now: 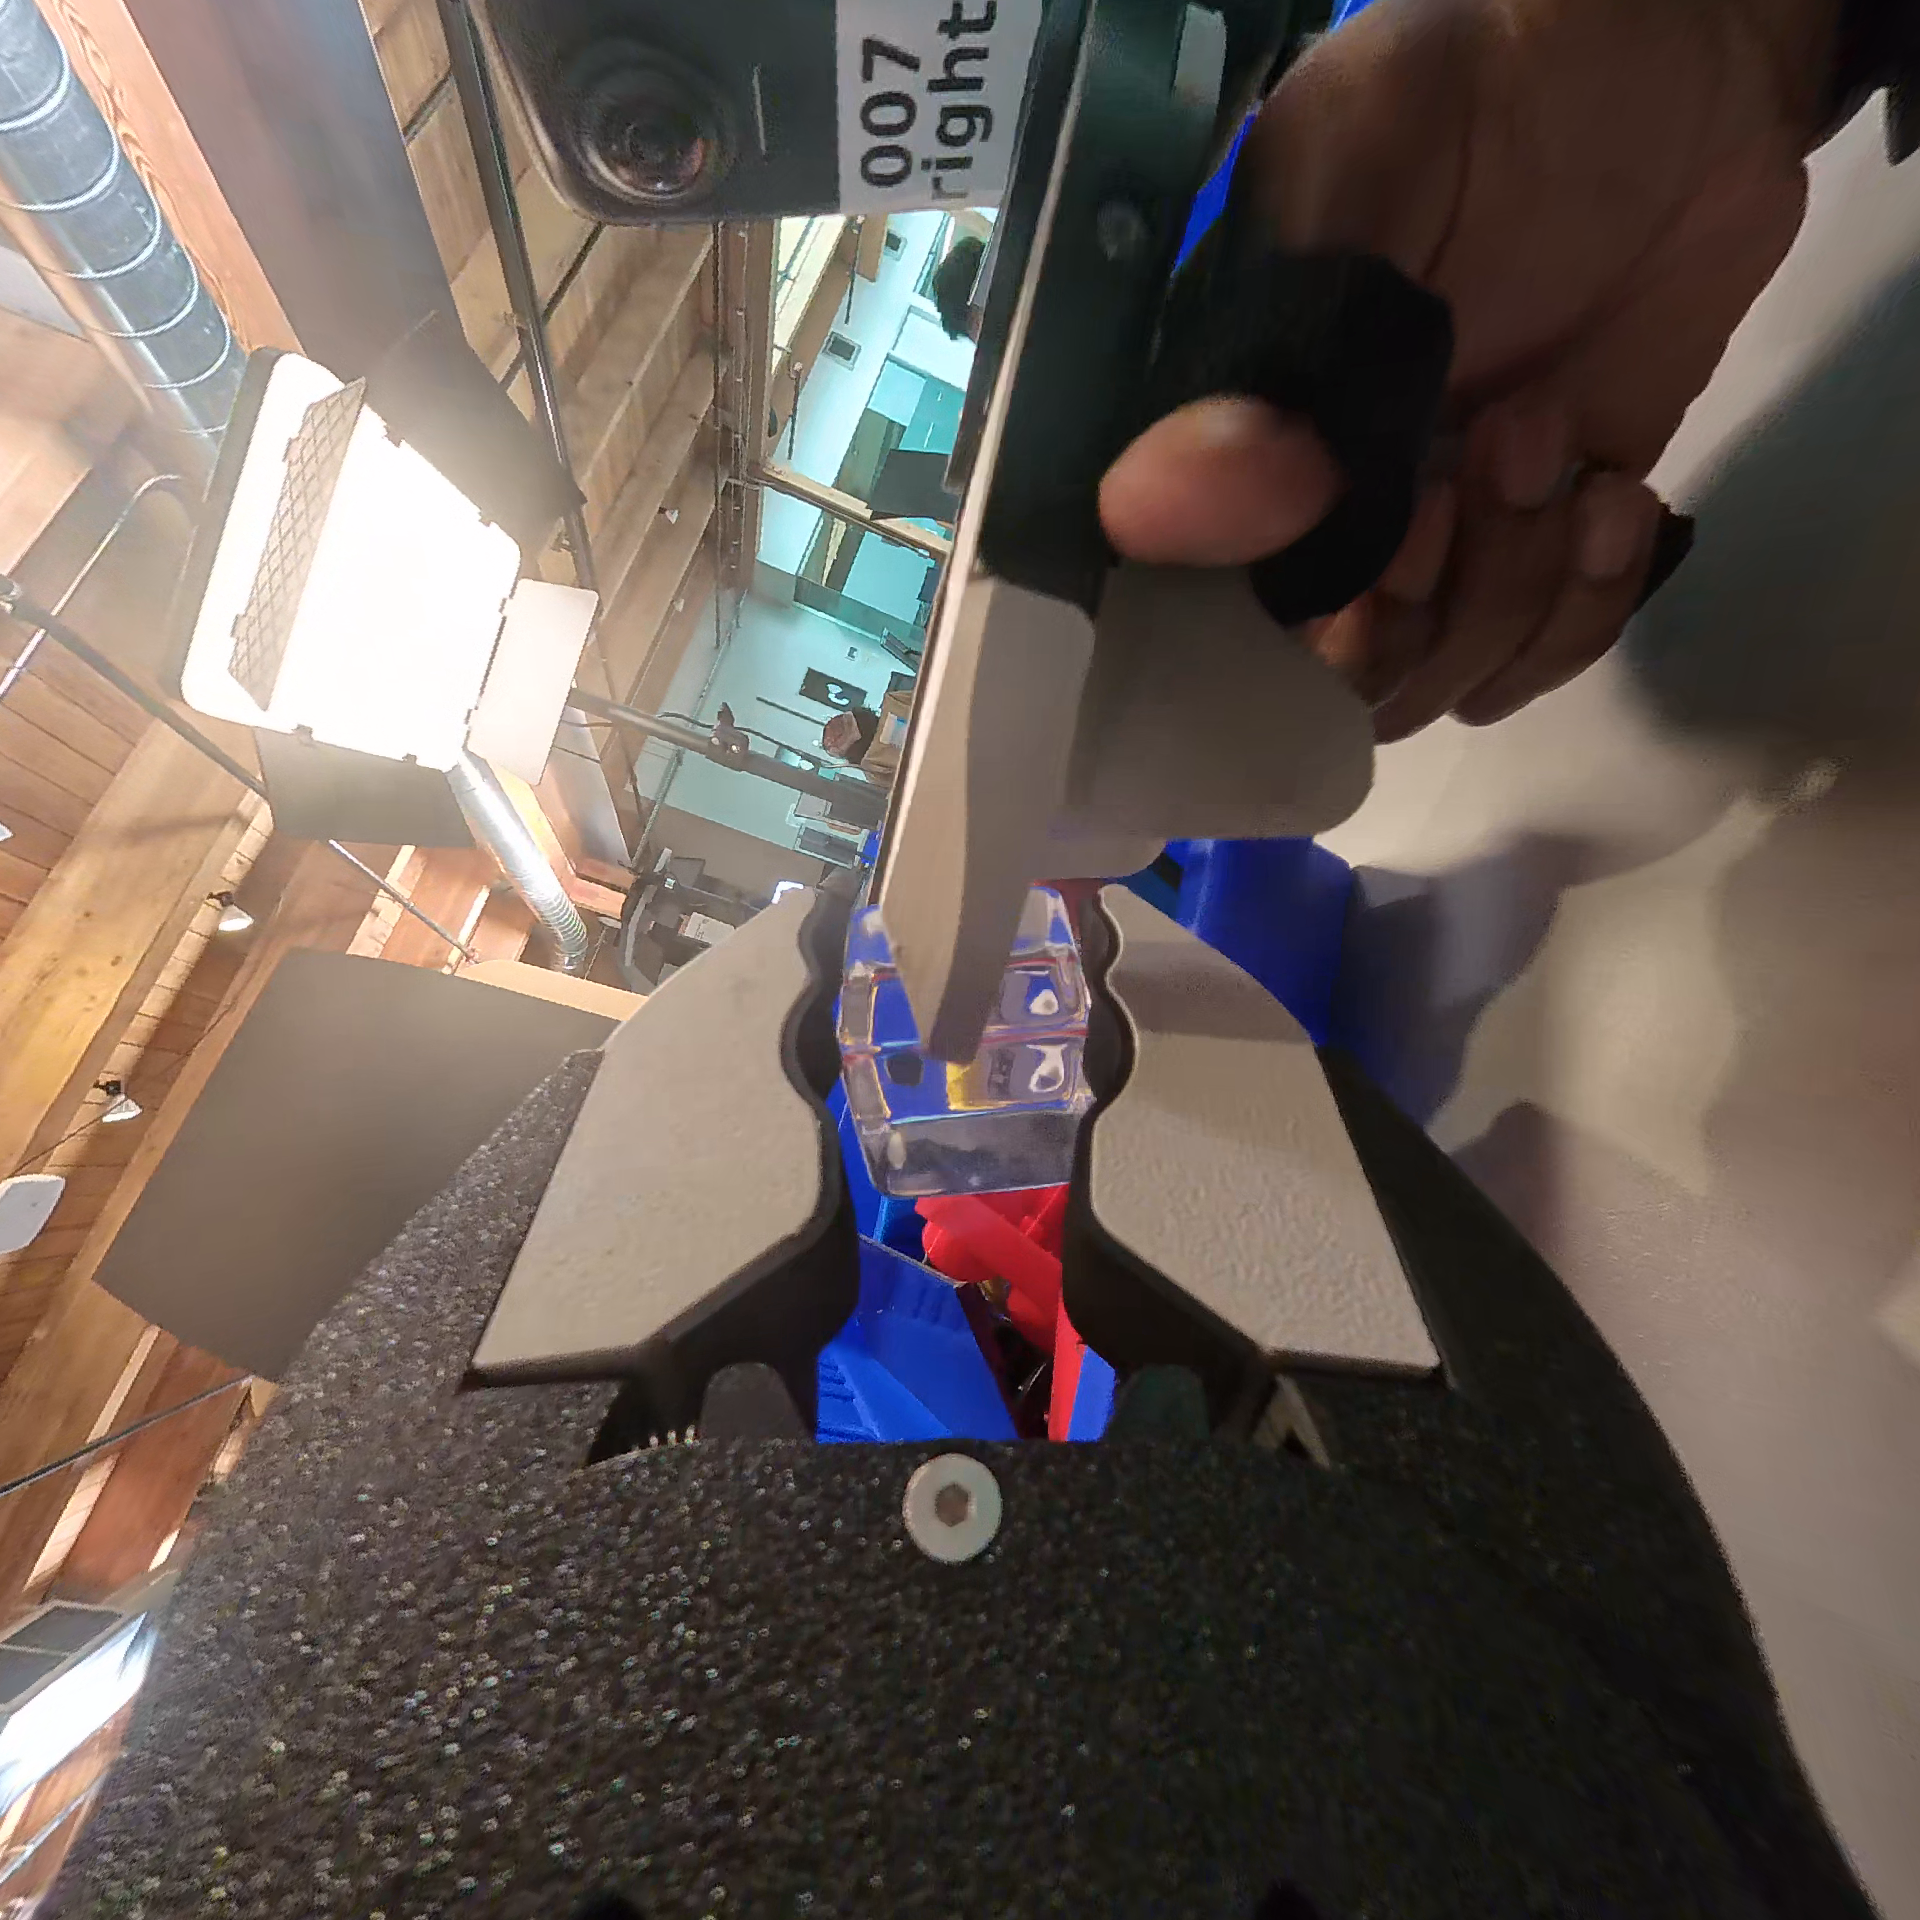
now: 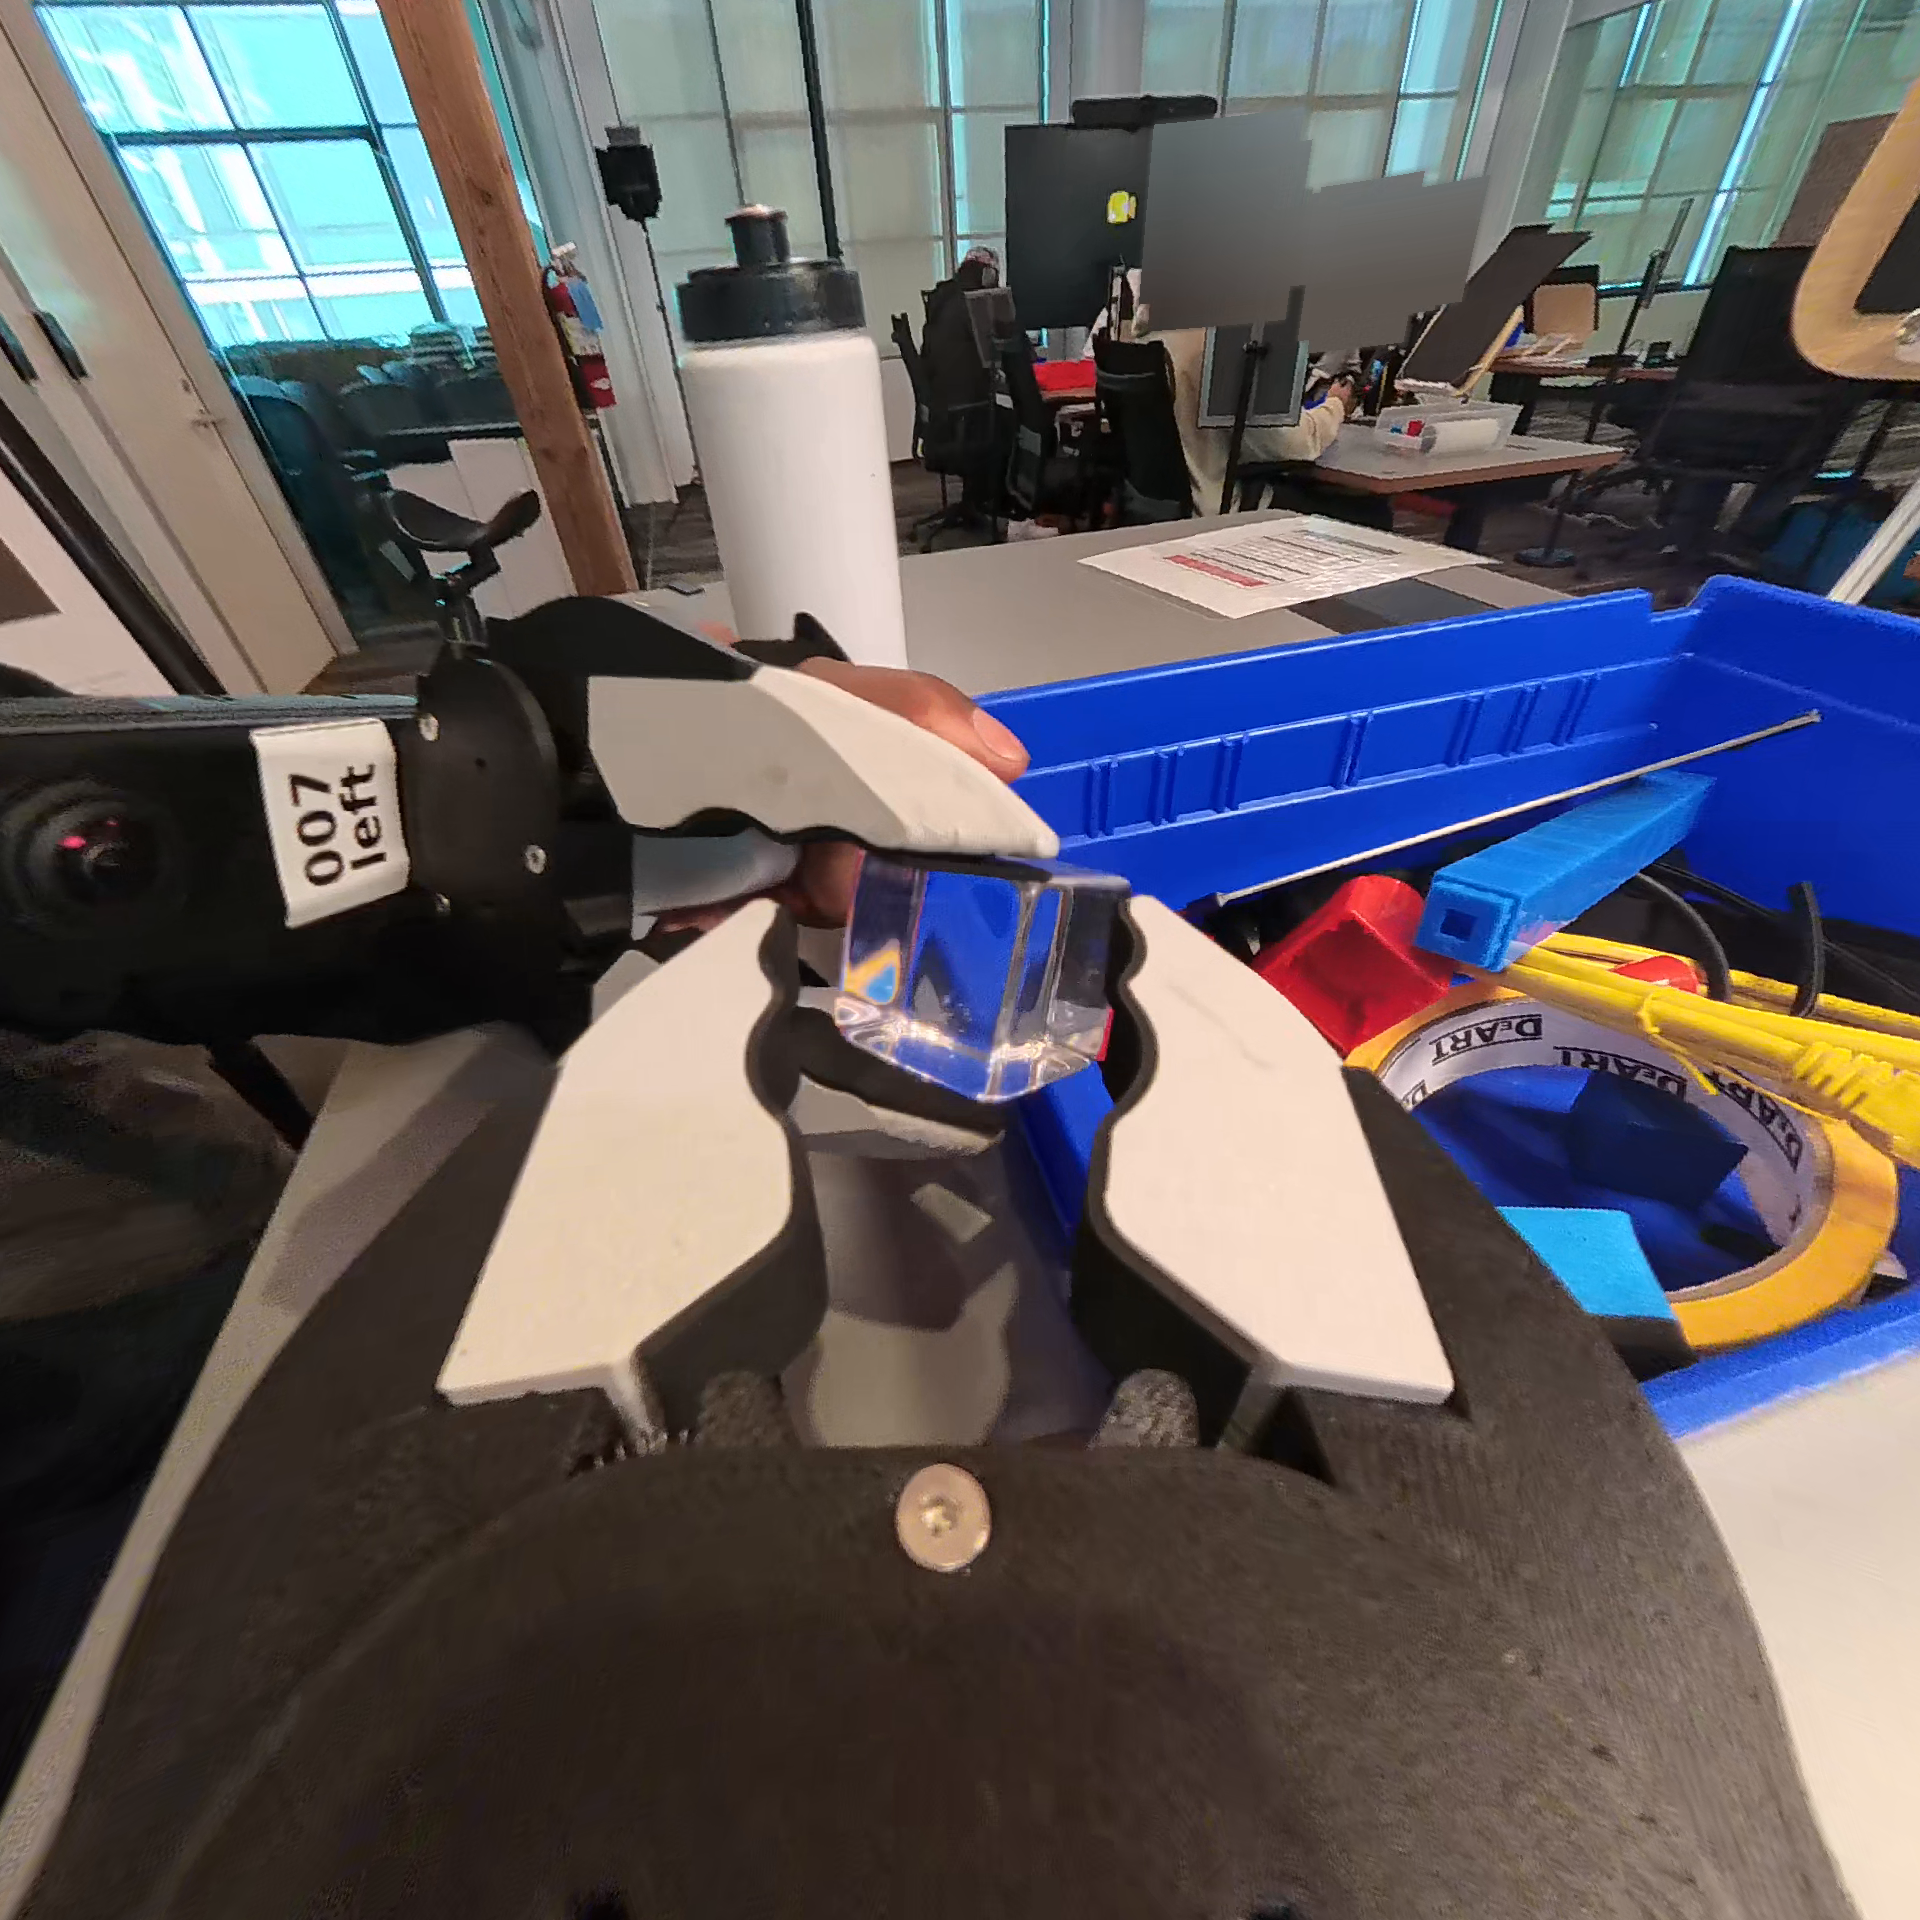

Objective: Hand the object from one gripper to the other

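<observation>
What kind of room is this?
It looks like a big shared office or workshop. You can see desks with office chairs and a person working at one, tall windows along the back wall, and a blue bin full of bits and tape on the table.

The cube is clear, catching blue glints; the gripper fingers are pale grey on speckled black bodies. The bin is bright blue, holding a yellow tape roll, a red block and yellow cables
</observation>
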### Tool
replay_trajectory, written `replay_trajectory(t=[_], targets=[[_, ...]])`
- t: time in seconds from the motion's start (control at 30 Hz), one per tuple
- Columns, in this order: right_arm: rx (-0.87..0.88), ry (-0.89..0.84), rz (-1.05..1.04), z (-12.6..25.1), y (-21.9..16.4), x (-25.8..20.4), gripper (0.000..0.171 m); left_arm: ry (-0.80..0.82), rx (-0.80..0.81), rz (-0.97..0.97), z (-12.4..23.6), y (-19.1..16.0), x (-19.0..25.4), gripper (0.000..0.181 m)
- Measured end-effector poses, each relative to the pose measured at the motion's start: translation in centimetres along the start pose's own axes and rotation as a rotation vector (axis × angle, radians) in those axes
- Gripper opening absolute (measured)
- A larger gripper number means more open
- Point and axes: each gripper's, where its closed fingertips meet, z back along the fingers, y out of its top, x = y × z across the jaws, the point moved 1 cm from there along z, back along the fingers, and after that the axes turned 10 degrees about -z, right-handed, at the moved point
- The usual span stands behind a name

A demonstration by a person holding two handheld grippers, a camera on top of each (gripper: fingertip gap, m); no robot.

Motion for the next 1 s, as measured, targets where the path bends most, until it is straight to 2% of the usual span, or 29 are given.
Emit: replay_trajectory(t=[0.03, 0.1, 0.17, 0.23, 0.4, 0.47, 0.6, 0.73, 0.9, 1.0], targets=[[-0.006, -0.016, 0.012, -0.1, -0.1, 0.2, 0.053, -0.005, 0.006, -0.004, 0.0, 0.2, 0.1, 0.045], [-0.024, -0.042, 0.036, -0.2, -0.4, 0.4, 0.047, 0.006, 0.025, -0.012, 0.1, 0.5, 0.1, 0.024], [-0.032, -0.047, 0.067, -0.2, -0.6, 0.3, 0.033, -0.001, 0.025, -0.004, 0.1, 0.5, 0.2, 0.020], [-0.028, -0.058, 0.080, -0.2, -0.5, 0.3, 0.031, -0.007, 0.031, 0.012, 0.1, 0.4, 0.2, 0.019], [-0.033, -0.088, 0.064, 0.1, -0.2, 1.1, 0.040, -0.093, 0.023, 0.153, 0.0, -0.3, 0.4, 0.032], [-0.012, -0.081, 0.063, 0.3, 0.3, 1.0, 0.040, -0.200, 0.017, 0.275, -0.1, -0.7, 1.1, 0.044], [0.007, -0.061, 0.074, 0.8, 0.9, 0.8, 0.039, -0.362, 0.111, 0.456, 0.7, 0.7, 1.9, 0.045], [-0.011, -0.047, 0.113, 1.0, 0.5, 0.6, 0.040, -0.586, 0.177, 0.660, 1.8, 2.4, 3.0, 0.065], [0.045, 0.020, 0.149, 1.9, 1.1, -0.4, 0.047, -0.674, 0.231, 0.723, 3.0, 4.6, 2.5, 0.078], [0.115, 0.136, 0.191, 3.0, 2.1, -2.4, 0.048, -0.667, 0.323, 0.712, 3.9, 6.8, 1.5, 0.079]])
